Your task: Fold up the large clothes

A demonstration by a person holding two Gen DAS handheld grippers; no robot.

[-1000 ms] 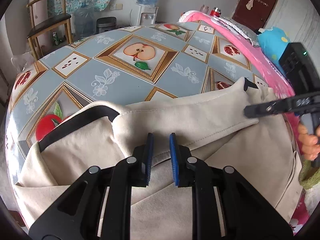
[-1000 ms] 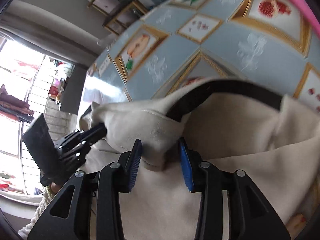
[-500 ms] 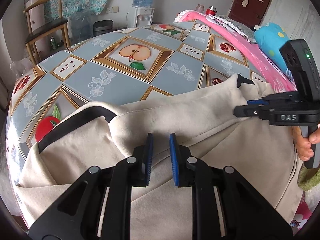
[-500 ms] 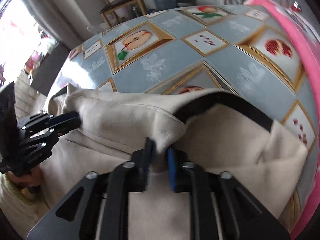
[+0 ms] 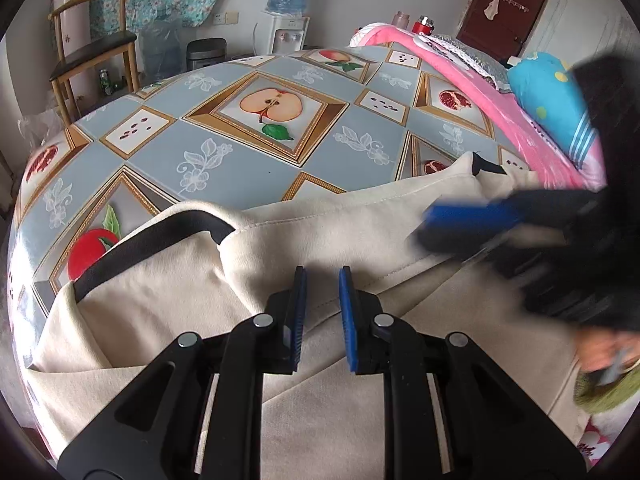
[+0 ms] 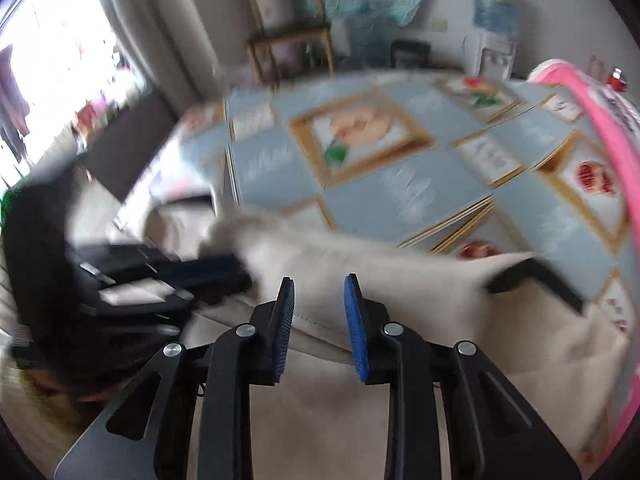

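Garment: a cream garment (image 5: 360, 240) with black trim lies at the near edge of the fruit-patterned tablecloth (image 5: 224, 160), one layer turned over itself.
Left gripper (image 5: 322, 280): fingers parted, nothing between the blue pads, poised just over the folded edge.
Right gripper (image 6: 318, 284): fingers spread apart and released; the blurred cloth seems to lie below them, ungripped.
Right side: a pink blanket (image 5: 512, 120) borders the table.
Far: a wooden chair (image 5: 96, 48) and a water dispenser (image 5: 288, 12).

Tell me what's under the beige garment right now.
The beige garment lies on the fruit-print tablecloth, whose tiles show beyond its far edge. Anything else beneath is covered by fabric and cannot be seen.
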